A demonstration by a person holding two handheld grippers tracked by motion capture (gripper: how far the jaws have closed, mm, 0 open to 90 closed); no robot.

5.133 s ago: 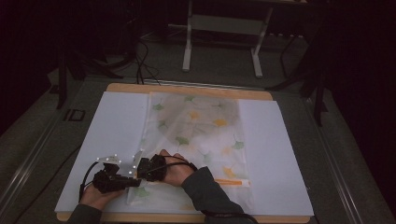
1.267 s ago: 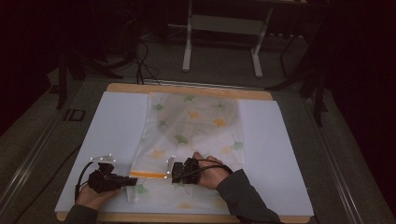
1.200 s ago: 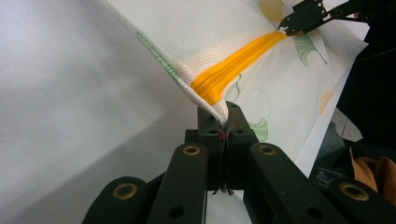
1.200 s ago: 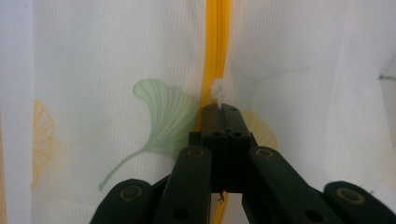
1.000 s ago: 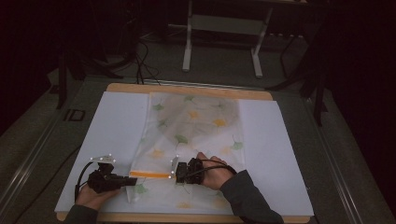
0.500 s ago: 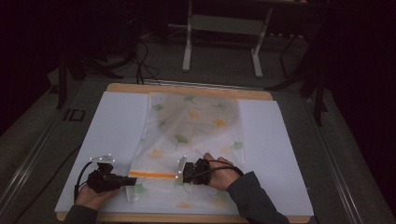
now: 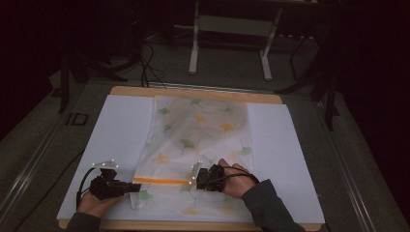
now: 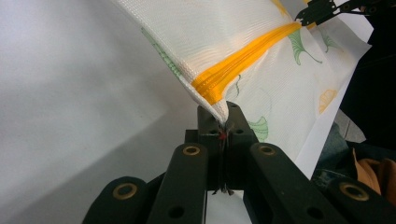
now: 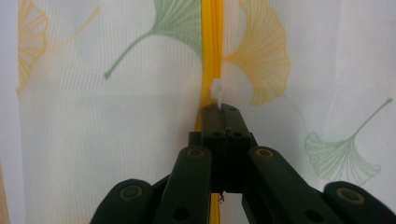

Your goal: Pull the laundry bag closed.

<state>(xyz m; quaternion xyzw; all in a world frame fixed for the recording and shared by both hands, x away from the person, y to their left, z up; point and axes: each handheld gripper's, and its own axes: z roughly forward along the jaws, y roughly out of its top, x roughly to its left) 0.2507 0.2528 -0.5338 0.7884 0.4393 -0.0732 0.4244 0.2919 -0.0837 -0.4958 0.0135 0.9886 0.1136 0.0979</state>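
Two closed grippers were seen on a white mesh bag printed with ginkgo leaves [image 7: 198,145]: the left gripper [image 8: 223,122] pinched its corner, and the right gripper [image 9: 223,112] held the white zipper pull [image 9: 217,93], with the orange zipper [image 7: 162,181] stretched straight between them.

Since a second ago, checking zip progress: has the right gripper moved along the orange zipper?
Yes. The right gripper has slid rightward along the orange zipper, away from the left gripper pinning the mesh bag corner.
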